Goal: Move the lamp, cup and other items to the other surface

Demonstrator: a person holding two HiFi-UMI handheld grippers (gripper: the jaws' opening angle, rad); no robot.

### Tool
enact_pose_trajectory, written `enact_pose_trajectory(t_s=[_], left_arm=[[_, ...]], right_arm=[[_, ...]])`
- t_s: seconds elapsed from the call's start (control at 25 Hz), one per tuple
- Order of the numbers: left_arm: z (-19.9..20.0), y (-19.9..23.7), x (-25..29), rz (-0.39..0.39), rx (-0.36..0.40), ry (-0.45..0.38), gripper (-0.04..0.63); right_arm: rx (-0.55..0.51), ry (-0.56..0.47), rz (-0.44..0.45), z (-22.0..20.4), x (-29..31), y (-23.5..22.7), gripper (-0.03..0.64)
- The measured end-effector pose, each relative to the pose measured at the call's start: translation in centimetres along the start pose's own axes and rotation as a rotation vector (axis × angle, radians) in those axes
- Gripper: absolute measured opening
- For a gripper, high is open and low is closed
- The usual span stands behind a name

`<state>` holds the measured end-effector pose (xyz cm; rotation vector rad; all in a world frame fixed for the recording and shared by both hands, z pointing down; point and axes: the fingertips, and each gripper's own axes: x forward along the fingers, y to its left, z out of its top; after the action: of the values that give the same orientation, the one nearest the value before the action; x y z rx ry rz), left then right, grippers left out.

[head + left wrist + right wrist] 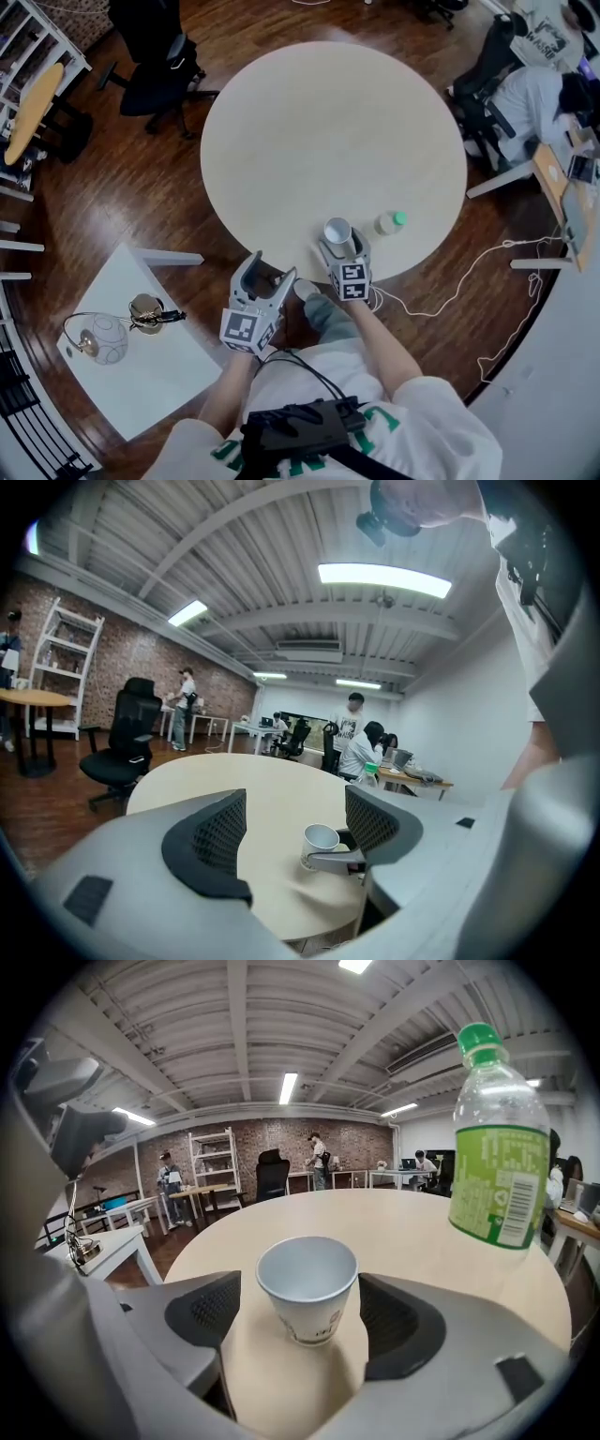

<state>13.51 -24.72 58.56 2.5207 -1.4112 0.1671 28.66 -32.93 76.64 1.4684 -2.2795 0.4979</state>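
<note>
A white paper cup (337, 232) stands near the front edge of the round beige table (319, 131). My right gripper (337, 247) reaches over that edge. In the right gripper view the cup (307, 1290) sits upright between the two pads, with slim gaps on both sides, so the right gripper (300, 1314) is open. A clear bottle with a green cap and label (389, 222) (497, 1157) stands just right of the cup. My left gripper (272, 269) (295, 832) hangs open and empty off the table's near edge. A lamp with a white globe (103, 339) rests on the small white table (169, 375).
A small brass item (147, 311) lies beside the lamp. A black office chair (155, 70) stands at the far left, and a wooden shelf table (33, 112) beyond it. People sit at desks on the right (534, 94). A white cable (450, 291) trails over the wood floor.
</note>
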Motion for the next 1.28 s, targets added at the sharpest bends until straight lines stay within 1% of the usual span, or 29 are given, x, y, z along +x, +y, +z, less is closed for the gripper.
enact_pose_trajectory(t_s=[0.12, 0.2, 0.28, 0.4, 0.52, 0.64, 0.8, 0.92, 1.0, 1.12, 1.2, 1.28], left_arm=[[0.1, 0.0, -1.2, 0.017, 0.002, -0.015, 0.321], [0.6, 0.1, -2.5, 0.025, 0.002, -0.013, 0.321], [1.2, 0.5, -4.0, 0.044, 0.0, -0.03, 0.321], [2.5, 1.5, -6.6, 0.093, -0.015, -0.072, 0.321], [2.5, 2.5, -10.4, 0.141, -0.007, -0.084, 0.321], [2.7, 3.1, -14.4, 0.201, -0.012, -0.102, 0.321], [2.5, 4.8, -20.2, 0.326, -0.018, -0.137, 0.321], [3.5, 5.9, -25.0, 0.412, -0.049, -0.181, 0.316], [3.8, 6.7, -27.8, 0.477, -0.065, -0.202, 0.31], [2.3, 8.5, -31.7, 0.589, -0.03, -0.222, 0.31], [1.9, 9.2, -34.4, 0.66, -0.032, -0.238, 0.31], [2.1, 9.3, -37.3, 0.722, -0.059, -0.257, 0.31]], right_arm=[[0.019, -0.01, 0.001, -0.7, -2.1, -0.1, 0.43], [0.047, -0.025, 0.006, -0.4, -4.4, 0.3, 0.43], [0.075, -0.043, 0.026, 0.5, -6.4, 0.8, 0.428], [0.096, -0.083, 0.099, 3.6, -8.4, 3.2, 0.428], [0.067, -0.126, 0.18, 6.4, -10.3, 7.4, 0.426], [0.012, -0.167, 0.294, 9.3, -11.6, 13.2, 0.426], [-0.042, -0.213, 0.499, 12.3, -12.6, 22.4, 0.425], [-0.072, -0.239, 0.648, 13.7, -13.7, 29.7, 0.415], [-0.097, -0.252, 0.741, 14.2, -14.3, 33.9, 0.411], [-0.137, -0.248, 0.874, 14.4, -15.2, 39.2, 0.408], [-0.162, -0.257, 0.938, 14.4, -15.8, 41.9, 0.407], [-0.173, -0.259, 0.99, 14.4, -16.7, 44.4, 0.396]])
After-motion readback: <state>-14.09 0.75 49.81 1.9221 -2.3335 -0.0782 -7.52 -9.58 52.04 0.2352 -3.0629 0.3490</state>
